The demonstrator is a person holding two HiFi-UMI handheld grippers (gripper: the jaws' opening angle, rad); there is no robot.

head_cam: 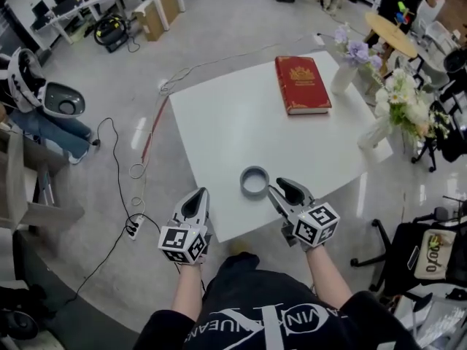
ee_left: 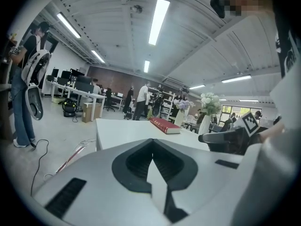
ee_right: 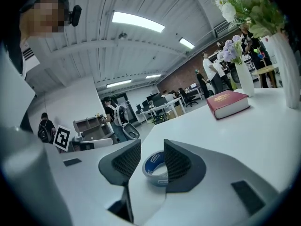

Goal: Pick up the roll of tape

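The roll of tape (head_cam: 255,181) (ee_right: 156,168) lies flat on the white table (head_cam: 219,122), close to its near edge, hole facing up. My right gripper (head_cam: 278,188) (ee_right: 151,145) is released: its jaws stand apart, and in the right gripper view the roll sits on the tabletop just beyond the gap, partly behind one jaw, with neither jaw seen touching it. In the head view the roll is just beside the right gripper's tips, on their left. My left gripper (head_cam: 201,194) (ee_left: 151,142) is clenched, jaws together with nothing between them, held by the table's near-left edge, apart from the roll. A red book (head_cam: 302,84) (ee_right: 228,103) lies well beyond the roll, and two white vases of flowers (head_cam: 343,71) stand along the far right edge
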